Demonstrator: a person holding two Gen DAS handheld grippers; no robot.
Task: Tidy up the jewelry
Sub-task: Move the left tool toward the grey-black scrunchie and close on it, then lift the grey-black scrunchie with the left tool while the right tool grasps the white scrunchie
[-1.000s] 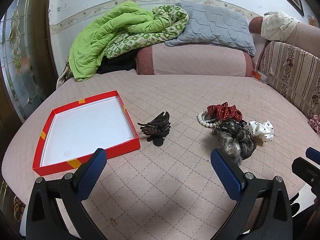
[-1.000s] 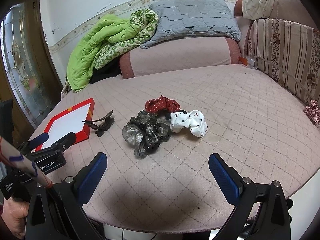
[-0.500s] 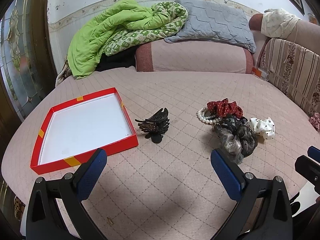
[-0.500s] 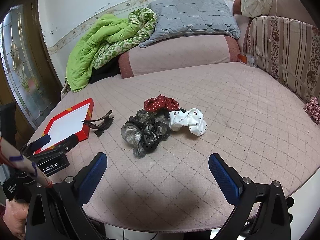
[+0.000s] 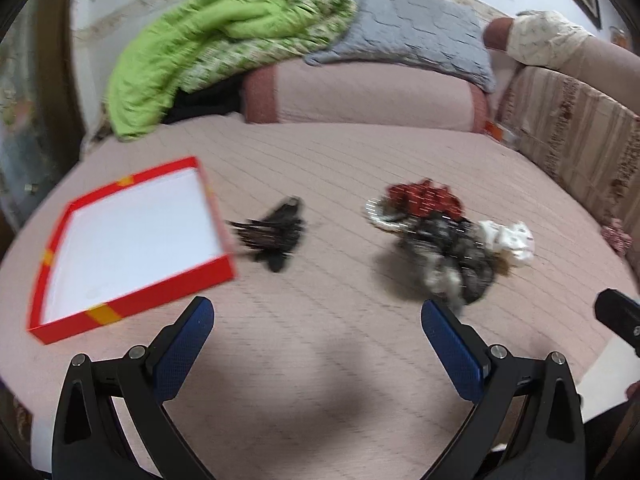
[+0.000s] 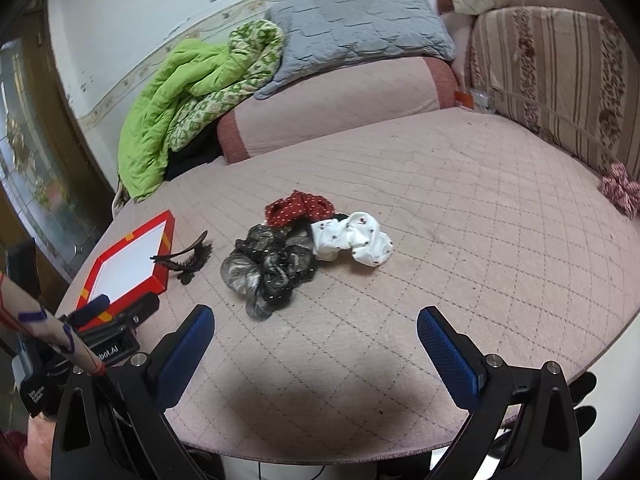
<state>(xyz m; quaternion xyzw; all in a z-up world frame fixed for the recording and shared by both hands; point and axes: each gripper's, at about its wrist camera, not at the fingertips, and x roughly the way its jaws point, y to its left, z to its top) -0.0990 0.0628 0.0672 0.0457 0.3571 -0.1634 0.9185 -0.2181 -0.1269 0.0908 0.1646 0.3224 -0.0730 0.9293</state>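
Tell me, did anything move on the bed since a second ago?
Only the cameras moved. The left tool came a bit nearer to the red tray and the black hair clip; its picture is blurred from moving. The right tool edged closer to the pile of scrunchies. Nothing was grabbed or let go: both tools stay open and empty, and the tray, clip, scrunchies and pearl bracelet lie where they were.

Home bedroom: round pink quilted bed ahead of gripper, crumpled green quilt and grey quilted pillow beyond, striped floral headboard right.
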